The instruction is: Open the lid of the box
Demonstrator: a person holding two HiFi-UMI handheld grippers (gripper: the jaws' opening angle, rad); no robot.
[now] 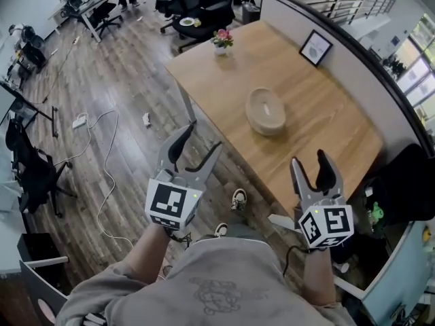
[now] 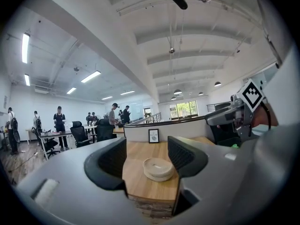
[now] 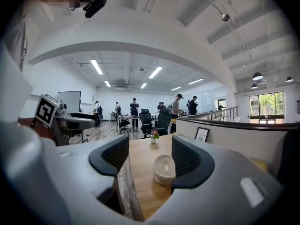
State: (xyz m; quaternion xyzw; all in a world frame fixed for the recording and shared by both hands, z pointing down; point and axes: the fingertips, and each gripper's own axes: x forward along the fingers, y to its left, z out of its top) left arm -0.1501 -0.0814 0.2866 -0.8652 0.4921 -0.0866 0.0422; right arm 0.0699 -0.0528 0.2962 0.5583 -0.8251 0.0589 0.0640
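A round cream box [image 1: 266, 111] with its lid on sits in the middle of the wooden table [image 1: 319, 124]. It also shows between the jaws in the left gripper view as the box [image 2: 157, 168] and in the right gripper view as the box [image 3: 164, 168]. My left gripper [image 1: 202, 138] hangs open off the table's near edge, over the floor. My right gripper [image 1: 310, 163] stands open at the table's near edge, short of the box. Neither holds anything.
A small flower pot [image 1: 222, 41] stands at the table's far left end and a framed picture [image 1: 315, 47] leans on the partition behind. Office chairs [image 1: 197, 9] and desks lie beyond. Cables [image 1: 105, 175] trail on the wood floor at left.
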